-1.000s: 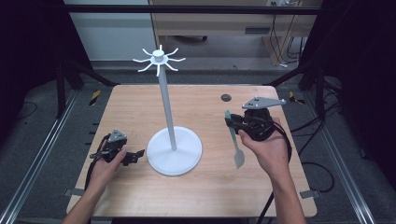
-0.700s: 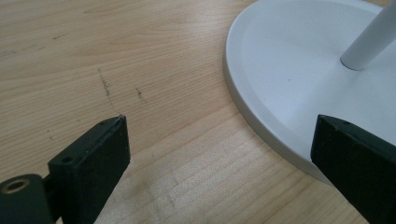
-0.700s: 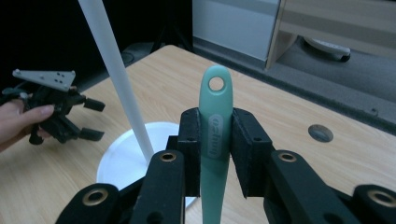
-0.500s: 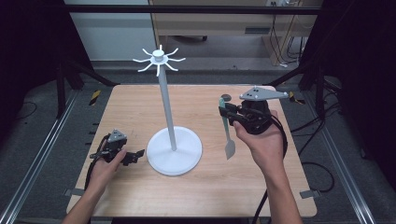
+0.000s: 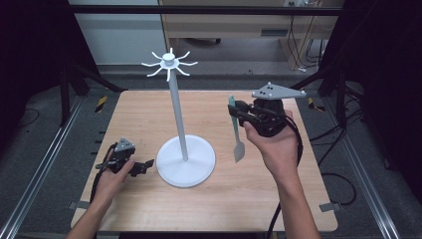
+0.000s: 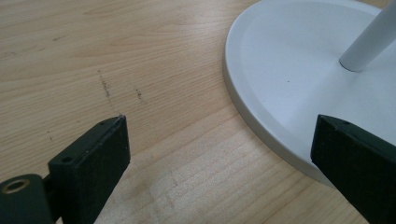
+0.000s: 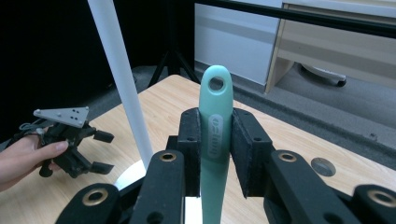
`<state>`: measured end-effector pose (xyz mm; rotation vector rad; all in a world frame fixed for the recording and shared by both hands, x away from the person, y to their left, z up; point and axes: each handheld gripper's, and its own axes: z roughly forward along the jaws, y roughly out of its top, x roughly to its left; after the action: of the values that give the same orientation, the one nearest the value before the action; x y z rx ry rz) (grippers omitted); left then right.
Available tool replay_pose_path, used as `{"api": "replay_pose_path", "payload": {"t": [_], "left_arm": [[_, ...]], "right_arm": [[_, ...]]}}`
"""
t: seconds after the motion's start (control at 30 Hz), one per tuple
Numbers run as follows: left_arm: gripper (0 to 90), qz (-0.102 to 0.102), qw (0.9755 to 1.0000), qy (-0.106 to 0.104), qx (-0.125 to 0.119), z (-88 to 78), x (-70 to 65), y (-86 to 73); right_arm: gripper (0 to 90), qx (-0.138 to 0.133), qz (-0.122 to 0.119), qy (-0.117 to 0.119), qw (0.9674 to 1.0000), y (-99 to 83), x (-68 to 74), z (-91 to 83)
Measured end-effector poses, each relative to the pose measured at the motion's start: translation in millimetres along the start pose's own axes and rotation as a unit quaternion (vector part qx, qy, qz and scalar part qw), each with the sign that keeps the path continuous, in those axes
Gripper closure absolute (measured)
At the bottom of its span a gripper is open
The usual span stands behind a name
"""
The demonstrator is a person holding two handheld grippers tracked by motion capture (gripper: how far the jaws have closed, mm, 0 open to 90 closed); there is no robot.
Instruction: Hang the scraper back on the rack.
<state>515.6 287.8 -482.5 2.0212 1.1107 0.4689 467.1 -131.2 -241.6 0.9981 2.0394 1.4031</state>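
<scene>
So the white stand [image 5: 180, 124] sits mid-frame in the high view, its pole between the two hands. The right claw [image 5: 236, 115], right of centre, is clamped on a green spatula [image 5: 237, 134] hanging blade-down, off the desk [image 5: 224, 199]. The right gripper view adds the handle's hanging hole and a small dark disc [image 7: 322, 166] lower right. The left claw [image 5: 147, 165], lower left, is spread wide and empty beside the stand's base; its own view cuts off the pole.

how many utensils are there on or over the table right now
1: a green spatula, clamped by its handle in the right gripper, hanging blade-down above the table to the right of the white stand. None hangs on the stand's hooks yet.
</scene>
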Motion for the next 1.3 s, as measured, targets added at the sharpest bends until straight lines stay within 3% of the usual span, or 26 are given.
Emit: {"api": "replay_pose_path", "payload": {"t": [1.3], "left_arm": [[4.3, -0.001, 0.9998, 0.001, -0.018, -3.3, 0.8, 1.6]], "right_arm": [[74.3, -0.032, -0.013, 0.013, 0.9993, 32.1, 19.4, -3.2]]}}
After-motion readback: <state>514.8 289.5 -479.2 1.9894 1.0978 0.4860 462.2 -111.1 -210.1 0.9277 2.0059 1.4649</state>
